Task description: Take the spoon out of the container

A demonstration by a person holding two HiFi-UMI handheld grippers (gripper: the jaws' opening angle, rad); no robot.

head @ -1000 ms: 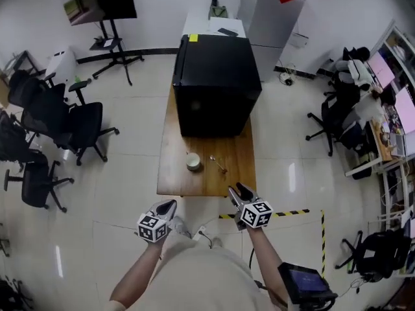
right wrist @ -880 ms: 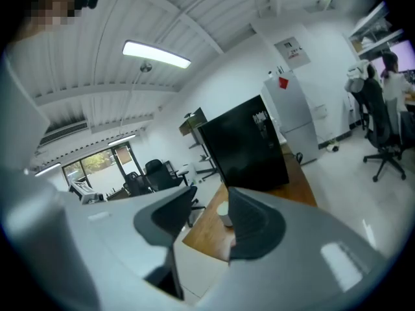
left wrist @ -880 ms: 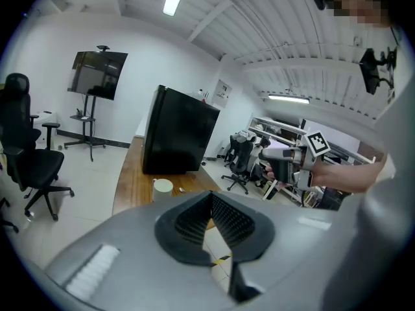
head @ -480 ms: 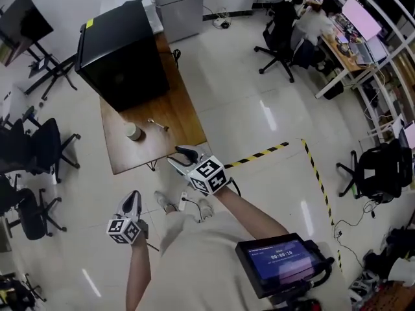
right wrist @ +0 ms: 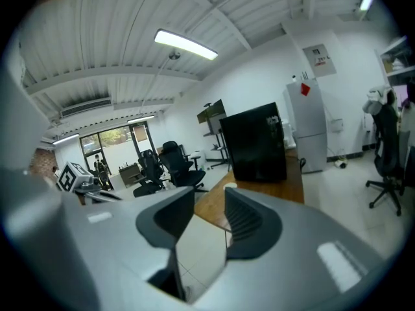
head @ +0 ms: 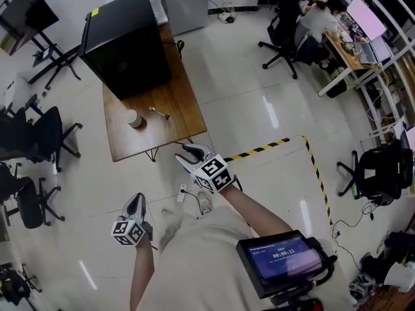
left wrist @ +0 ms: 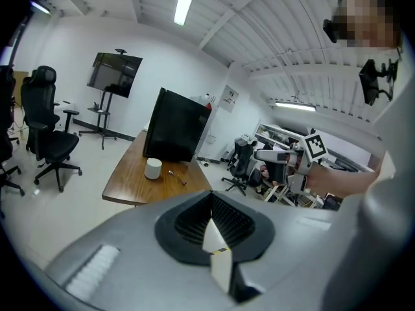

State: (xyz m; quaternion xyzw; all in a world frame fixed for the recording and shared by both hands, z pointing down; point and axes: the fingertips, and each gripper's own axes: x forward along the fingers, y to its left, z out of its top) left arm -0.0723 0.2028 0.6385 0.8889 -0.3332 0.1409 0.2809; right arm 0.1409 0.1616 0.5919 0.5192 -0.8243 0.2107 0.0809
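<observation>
Head view, step in hand: the spoon [head: 158, 113] lies on the table [head: 175, 133] beside the container [head: 133, 118], so I judge the take-out done; to finish well I would pull the right gripper [head: 188, 153] back slow and level, clear of the table edge, so nothing rolls the light spoon or tips the container
Screen [head: 280, 258]: at my waist, nearest of all; smooth dark glass glowing blue in a hard black frame
Left gripper [head: 134, 203]: low at my left side over the floor; ribbed black pads pressed together with nothing between them; grey moulded shell, checkered marker cube behind
Right gripper: raised ahead of me, near the table's front edge but apart from it; jaws apart and closing on air alone; same ribbed pads and grey shell
Floor [head: 272, 109]: glossy pale tiles mirroring ceiling lights; a yellow-and-black tape line [head: 266, 150] crosses on my right
Table: warm brown wood, flat rectangular top, thin dark legs
Container: small pale round cup, upright, matt; ceramic or plastic, I cannot tell
Spoon: slim, metal-looking, flat on the wood; near the container, not touching it
Black cabinet [head: 123, 41]: boxy, matt, standing on the table's far end
</observation>
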